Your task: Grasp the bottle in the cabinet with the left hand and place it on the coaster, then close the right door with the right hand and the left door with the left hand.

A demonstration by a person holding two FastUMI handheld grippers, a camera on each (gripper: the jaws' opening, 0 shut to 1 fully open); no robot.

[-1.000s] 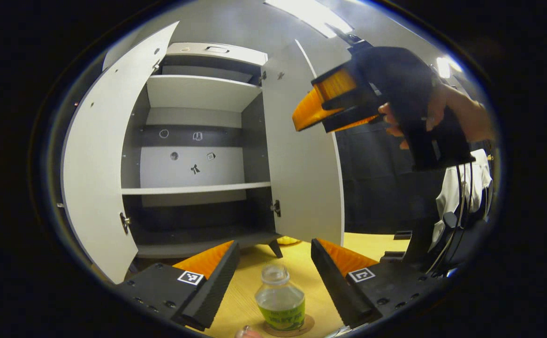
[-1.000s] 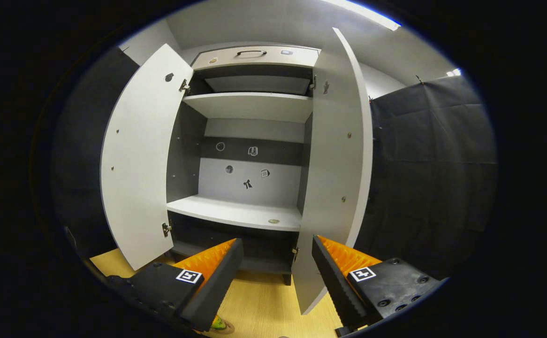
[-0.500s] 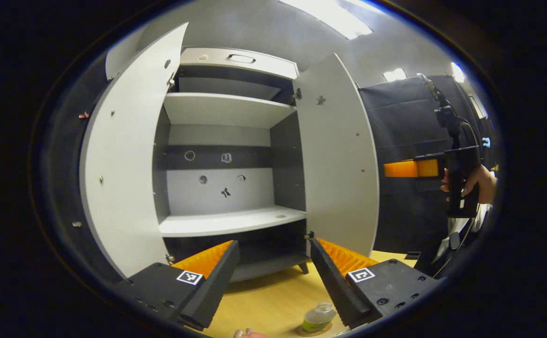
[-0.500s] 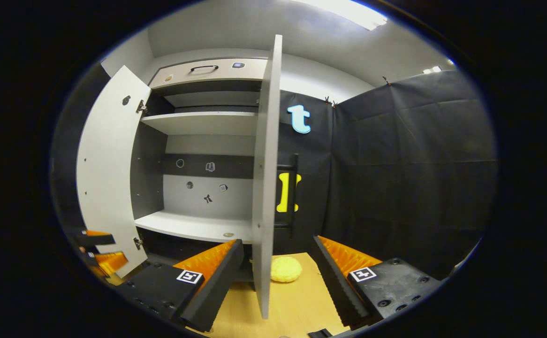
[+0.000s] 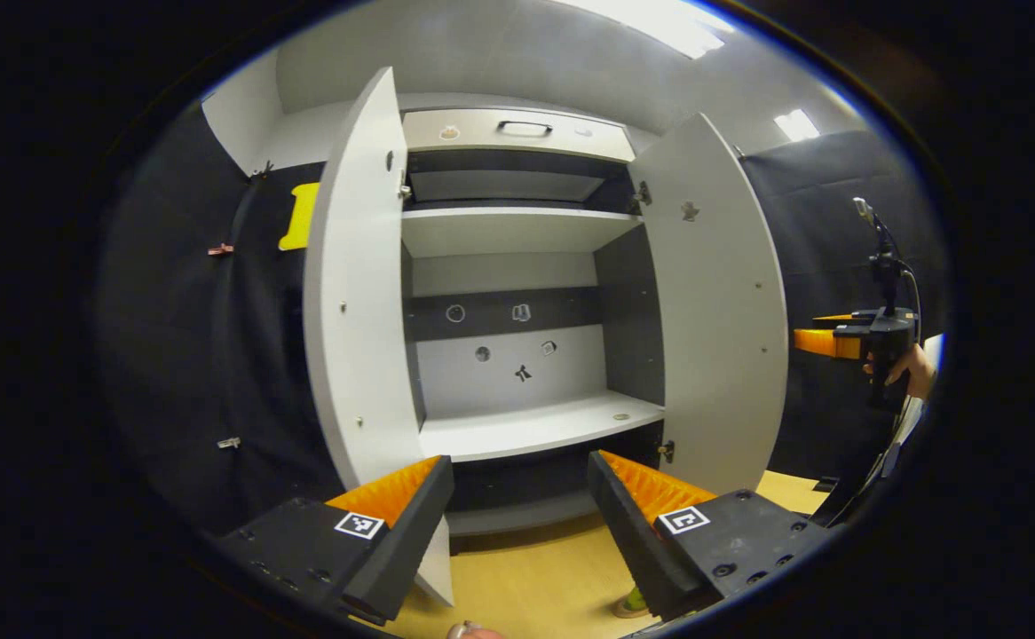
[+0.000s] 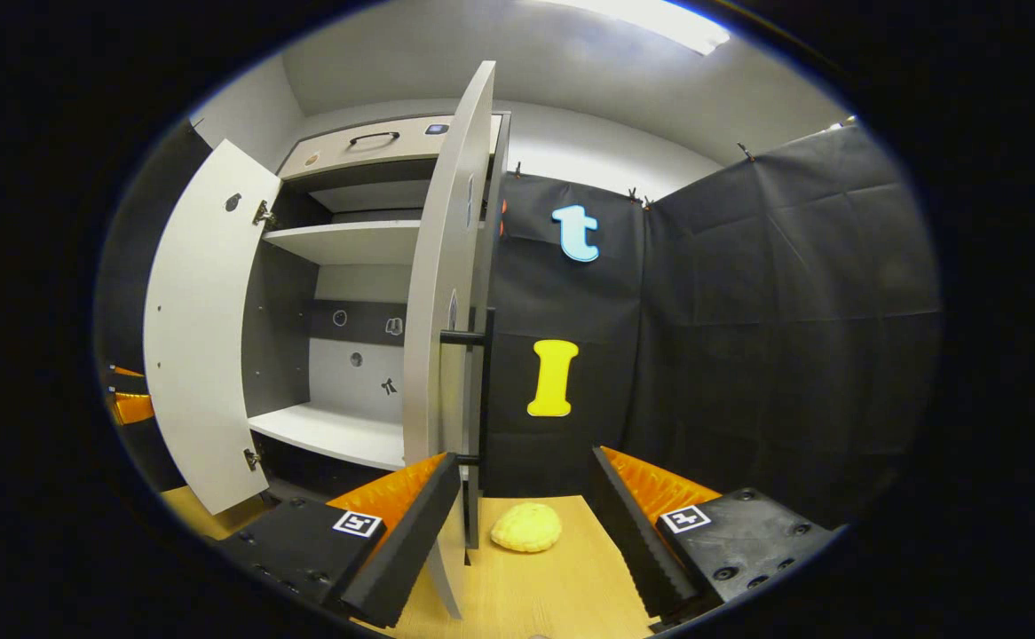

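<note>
Left gripper and right gripper both gape, holding nothing.

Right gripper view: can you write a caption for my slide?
Open right gripper faces the edge of the cabinet's open right door, a yellow sponge lying on the table.

The open cabinet is faced squarely by the left gripper view, from near and low over the tabletop. From farther right, the right door is seen nearly edge-on in the right gripper view. The shelves are shared by both.
</note>
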